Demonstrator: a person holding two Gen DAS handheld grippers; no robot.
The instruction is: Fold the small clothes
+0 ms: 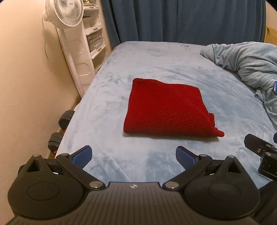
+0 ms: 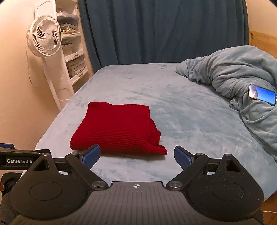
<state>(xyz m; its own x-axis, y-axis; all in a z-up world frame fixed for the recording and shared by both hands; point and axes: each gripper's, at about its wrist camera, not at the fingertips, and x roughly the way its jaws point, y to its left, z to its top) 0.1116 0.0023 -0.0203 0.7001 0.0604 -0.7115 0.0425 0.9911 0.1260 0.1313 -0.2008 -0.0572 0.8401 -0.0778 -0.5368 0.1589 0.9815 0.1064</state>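
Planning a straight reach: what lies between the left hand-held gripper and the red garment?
Only bare blue bedsheet, seen in the left wrist view, between the open left hand-held gripper and the folded red garment.

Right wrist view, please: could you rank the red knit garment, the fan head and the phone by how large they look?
1. Red knit garment, folded, largest.
2. Fan head, though it stands farther back.
3. Phone, smallest.

Deep red ribbed knit garment (image 1: 166, 107) on a pale blue bed (image 1: 107, 97); dark blue curtain (image 1: 181, 19), white fan (image 1: 66, 12), tongs pads (image 2: 90, 155) seemingly blue
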